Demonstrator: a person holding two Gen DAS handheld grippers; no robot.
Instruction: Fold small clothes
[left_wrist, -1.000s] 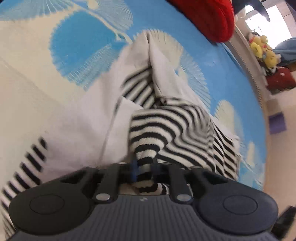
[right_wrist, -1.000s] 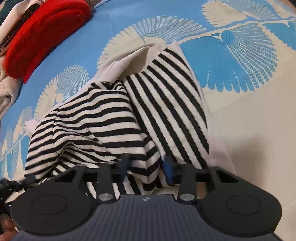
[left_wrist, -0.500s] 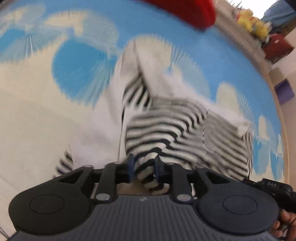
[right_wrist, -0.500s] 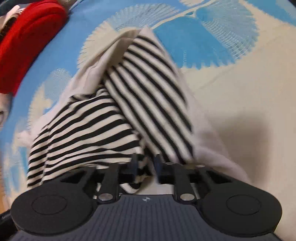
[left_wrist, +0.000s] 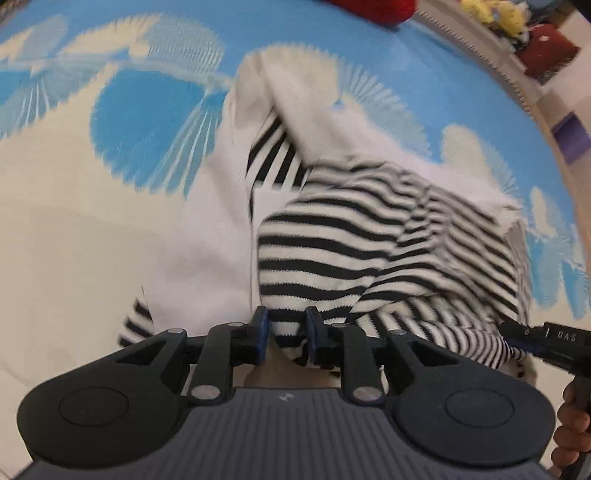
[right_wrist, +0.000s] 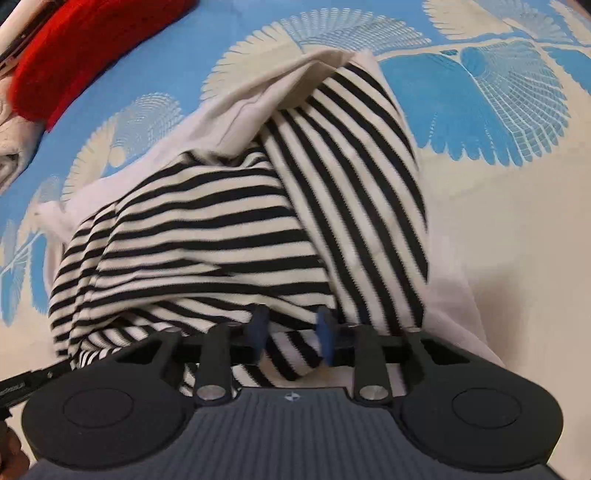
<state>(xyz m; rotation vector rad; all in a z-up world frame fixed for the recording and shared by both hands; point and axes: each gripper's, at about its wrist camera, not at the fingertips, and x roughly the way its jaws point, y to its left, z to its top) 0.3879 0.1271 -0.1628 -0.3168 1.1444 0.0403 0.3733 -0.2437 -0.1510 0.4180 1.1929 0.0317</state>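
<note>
A small black-and-white striped garment with plain white panels (left_wrist: 369, 251) lies bunched on a blue and cream patterned bedspread (left_wrist: 140, 122). My left gripper (left_wrist: 286, 326) has its jaws partly open with a striped fold of the garment between the blue pads. In the right wrist view the same garment (right_wrist: 207, 243) lies folded over itself. My right gripper (right_wrist: 293, 326) has its jaws partly open around a striped edge. The right gripper's tip also shows at the right edge of the left wrist view (left_wrist: 546, 339).
A red knitted item (right_wrist: 85, 44) lies at the far left of the bedspread (right_wrist: 498, 184), with pale cloth (right_wrist: 11, 147) beside it. Beyond the bed's edge (left_wrist: 491, 62) stand yellow soft toys (left_wrist: 495, 14), a red box (left_wrist: 546, 48) and a purple box (left_wrist: 572, 136).
Both grippers' jaws have widened after pinching the striped cloth half a second ago. The striped fold has been carried over and lies lower and flatter on the garment.
</note>
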